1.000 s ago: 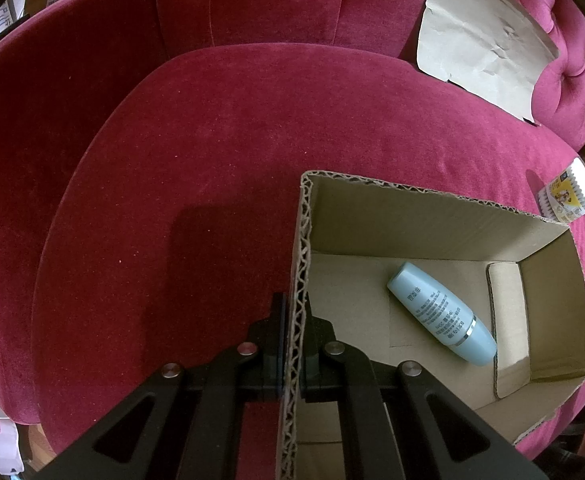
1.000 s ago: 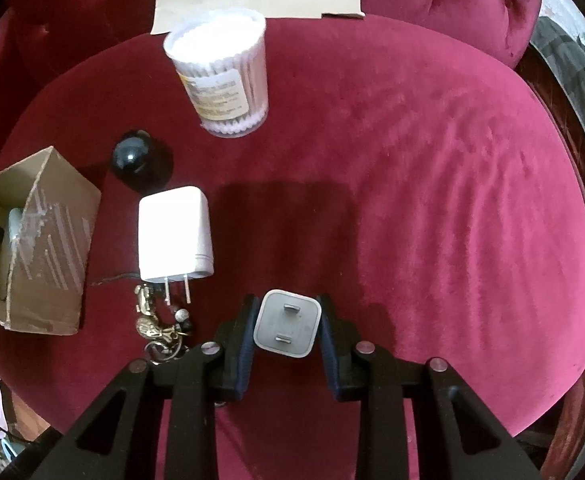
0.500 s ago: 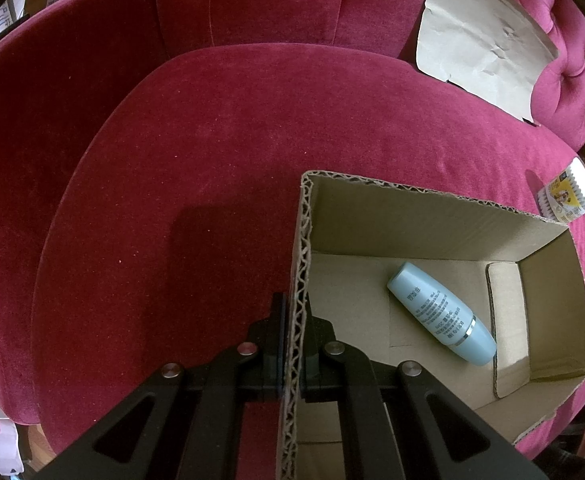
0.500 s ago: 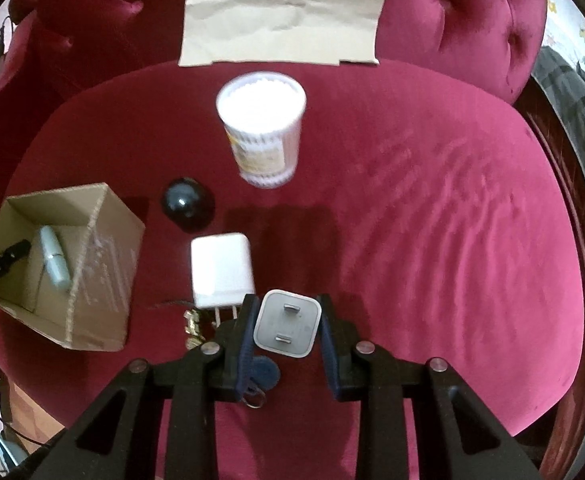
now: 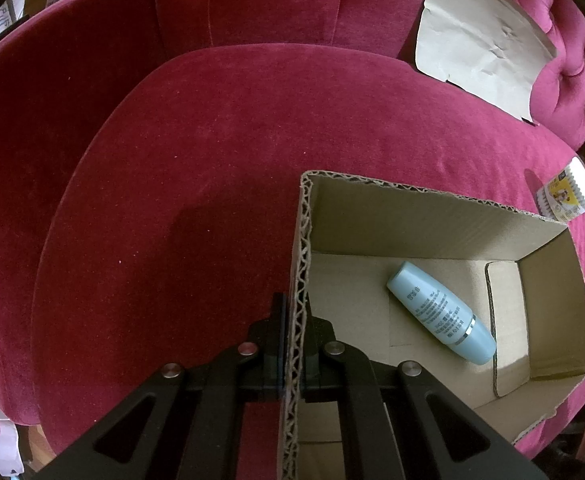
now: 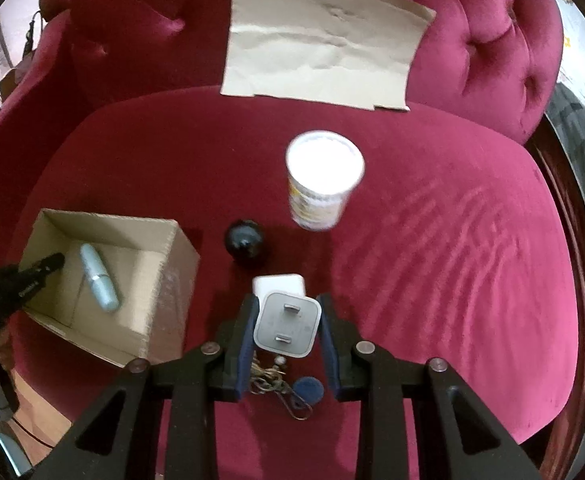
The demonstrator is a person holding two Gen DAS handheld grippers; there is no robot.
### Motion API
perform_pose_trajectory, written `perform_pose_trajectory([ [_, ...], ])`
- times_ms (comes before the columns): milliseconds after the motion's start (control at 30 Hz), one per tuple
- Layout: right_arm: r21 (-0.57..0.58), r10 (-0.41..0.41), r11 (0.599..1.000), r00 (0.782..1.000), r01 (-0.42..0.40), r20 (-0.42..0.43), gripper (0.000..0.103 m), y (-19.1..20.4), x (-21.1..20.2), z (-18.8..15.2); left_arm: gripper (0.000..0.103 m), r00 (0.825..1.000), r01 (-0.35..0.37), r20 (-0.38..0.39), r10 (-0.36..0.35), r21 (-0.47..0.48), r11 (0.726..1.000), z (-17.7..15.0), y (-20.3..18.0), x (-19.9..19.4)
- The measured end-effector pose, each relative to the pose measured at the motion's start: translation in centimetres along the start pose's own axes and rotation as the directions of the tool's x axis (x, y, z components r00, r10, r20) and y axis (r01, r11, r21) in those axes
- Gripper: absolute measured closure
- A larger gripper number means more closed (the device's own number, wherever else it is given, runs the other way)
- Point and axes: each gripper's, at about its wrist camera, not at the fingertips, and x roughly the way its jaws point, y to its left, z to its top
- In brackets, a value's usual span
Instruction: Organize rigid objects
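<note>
One small white plug adapter (image 6: 287, 323) clamped in right gripper (image 6: 288, 334), awaiting transfer leftward into brown corrugated cardboard box (image 6: 164, 280), its wall pinched by left gripper (image 5: 297, 334).

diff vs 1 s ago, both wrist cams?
The right gripper rose from the cushion with the small white charger clamped between its fingers; the larger white charger, keys and cotton swab tub now look farther below. Nothing grasped or released. Unchanged: left gripper pinching the cardboard box wall, blue bottle inside.
</note>
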Motion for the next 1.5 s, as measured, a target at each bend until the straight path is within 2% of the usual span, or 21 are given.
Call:
perform_pose_trajectory([
  [433, -0.039, 0.050, 0.998, 0.998, -0.049, 0.038, 0.072, 3.7, -0.6, 1.2, 0.099, 1.000, 0.002, 0.002, -0.002, 0.004, 1.000, -0.2, 0.0, -0.1],
  [967, -0.102, 0.128, 0.987, 0.991, -0.125, 0.030, 0.072, 9.7, 0.3, 2.0, 0.099, 1.000, 0.013, 0.002, -0.013, -0.001, 1.000, -0.1, 0.2, 0.0],
  [1500, -0.155, 0.168, 0.974, 0.986, -0.165, 0.009, 0.072, 14.8, 2.2, 2.2, 0.099, 1.000, 0.027, 0.002, -0.027, -0.004, 1.000, -0.1, 0.6, -0.1],
])
